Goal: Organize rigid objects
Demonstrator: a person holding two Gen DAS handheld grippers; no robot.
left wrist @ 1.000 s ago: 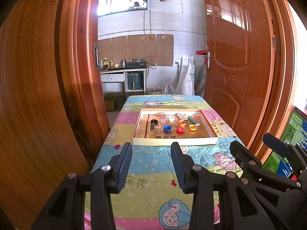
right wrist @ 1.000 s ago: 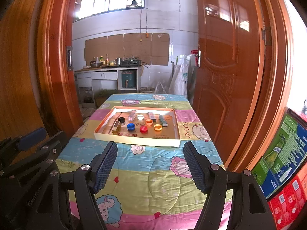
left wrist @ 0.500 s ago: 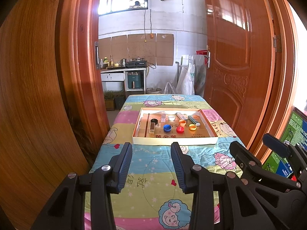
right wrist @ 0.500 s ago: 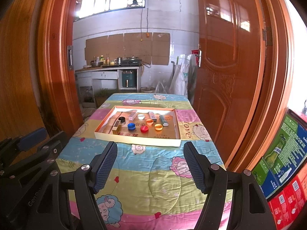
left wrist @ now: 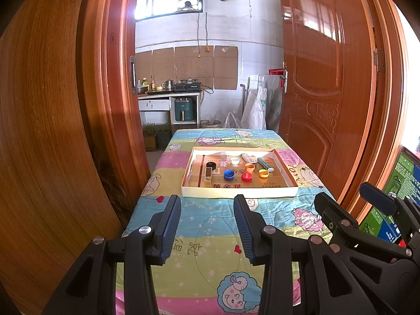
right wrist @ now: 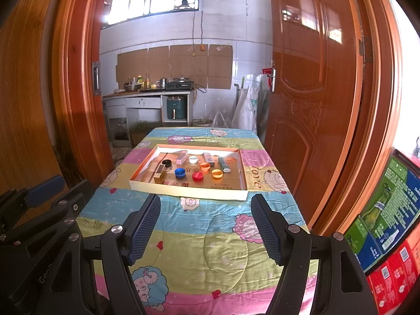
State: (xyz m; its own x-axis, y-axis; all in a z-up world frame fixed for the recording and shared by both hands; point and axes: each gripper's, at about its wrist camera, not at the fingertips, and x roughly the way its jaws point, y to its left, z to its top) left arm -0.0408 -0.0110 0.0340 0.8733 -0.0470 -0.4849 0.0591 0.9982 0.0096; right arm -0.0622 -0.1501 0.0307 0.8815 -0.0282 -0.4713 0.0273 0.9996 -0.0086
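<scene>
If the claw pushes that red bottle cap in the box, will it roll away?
Probably not: the red cap lies flat, so it should slide. It looks small and light, likely easy to flick. The box wall would likely stop it.

Open path over colourful quilted tablecloth [right wrist: 199, 236] toward shallow cardboard tray [right wrist: 189, 193]; glossy wooden doors [right wrist: 309, 105] flanking both sides.

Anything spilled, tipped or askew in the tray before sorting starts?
Nothing spilled or damaged. The shallow cardboard tray sits flat on the quilt-covered table; bottle caps, such as the blue and red ones, lie loose and unsorted among small boxes, as expected.
</scene>
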